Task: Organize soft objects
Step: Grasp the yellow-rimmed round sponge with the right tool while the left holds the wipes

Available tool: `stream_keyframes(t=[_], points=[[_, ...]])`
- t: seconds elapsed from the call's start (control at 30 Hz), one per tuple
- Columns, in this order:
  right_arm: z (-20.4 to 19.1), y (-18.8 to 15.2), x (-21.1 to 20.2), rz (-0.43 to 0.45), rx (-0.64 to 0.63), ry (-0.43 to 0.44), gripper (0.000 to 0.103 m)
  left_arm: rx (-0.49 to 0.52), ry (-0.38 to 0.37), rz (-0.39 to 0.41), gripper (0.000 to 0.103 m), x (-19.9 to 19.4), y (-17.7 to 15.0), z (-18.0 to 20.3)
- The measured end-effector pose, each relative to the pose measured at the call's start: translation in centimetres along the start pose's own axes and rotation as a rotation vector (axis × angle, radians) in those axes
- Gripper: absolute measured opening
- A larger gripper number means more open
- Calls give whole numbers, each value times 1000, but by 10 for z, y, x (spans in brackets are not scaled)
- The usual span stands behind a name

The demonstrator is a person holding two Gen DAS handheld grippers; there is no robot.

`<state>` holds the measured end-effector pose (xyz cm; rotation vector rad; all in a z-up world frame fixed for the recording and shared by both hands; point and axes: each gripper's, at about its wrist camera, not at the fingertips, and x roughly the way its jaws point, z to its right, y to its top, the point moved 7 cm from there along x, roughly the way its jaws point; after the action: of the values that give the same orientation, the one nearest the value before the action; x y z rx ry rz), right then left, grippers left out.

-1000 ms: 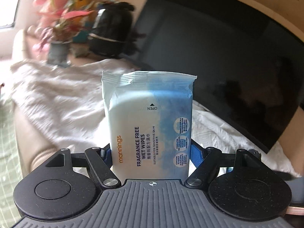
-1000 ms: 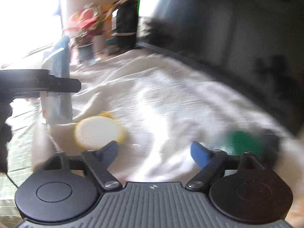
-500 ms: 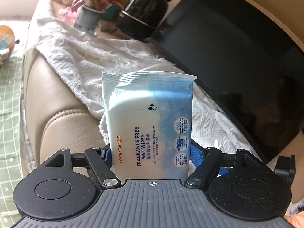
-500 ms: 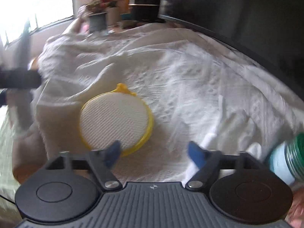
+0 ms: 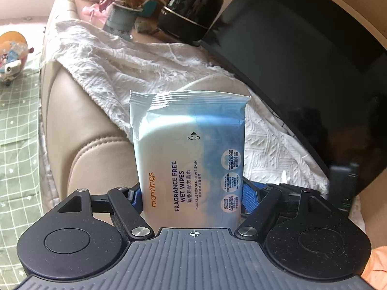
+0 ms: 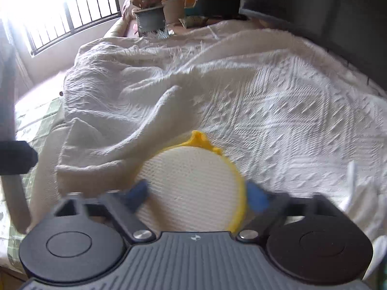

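My left gripper [image 5: 191, 193] is shut on a blue and white pack of wet wipes [image 5: 189, 154], held upright above the beige sofa arm [image 5: 96, 130]. In the right wrist view a round yellow-rimmed white sponge pad [image 6: 193, 186] lies on the white blanket [image 6: 266, 101]. My right gripper [image 6: 197, 194] is open, its blue fingertips on either side of the pad, close to its edges. The fingertips are blurred, so contact with the pad cannot be told.
A dark TV screen [image 5: 314, 55] lines the right side. Potted plants [image 5: 125, 12] and a black pot [image 5: 193, 12] stand behind the blanket. A plush toy [image 5: 12, 55] lies on the green checked sheet [image 5: 17, 130]. A window [image 6: 67, 12] is at far left.
My right gripper has moved down and forward to the yellow pad, which now sits between its fingers. The left gripper has swung left over the sofa arm, still holding the wipes.
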<state>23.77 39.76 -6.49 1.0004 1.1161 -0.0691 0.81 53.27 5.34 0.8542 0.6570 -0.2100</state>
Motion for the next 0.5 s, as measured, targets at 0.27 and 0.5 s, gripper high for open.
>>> stream_keyframes(t=[0.27, 0.5], points=[[26, -6, -82, 14, 165, 171, 11, 24, -54, -41, 80, 16, -4, 20], [3, -7, -77, 6, 198, 285, 14, 30, -25, -56, 80, 13, -5, 20]])
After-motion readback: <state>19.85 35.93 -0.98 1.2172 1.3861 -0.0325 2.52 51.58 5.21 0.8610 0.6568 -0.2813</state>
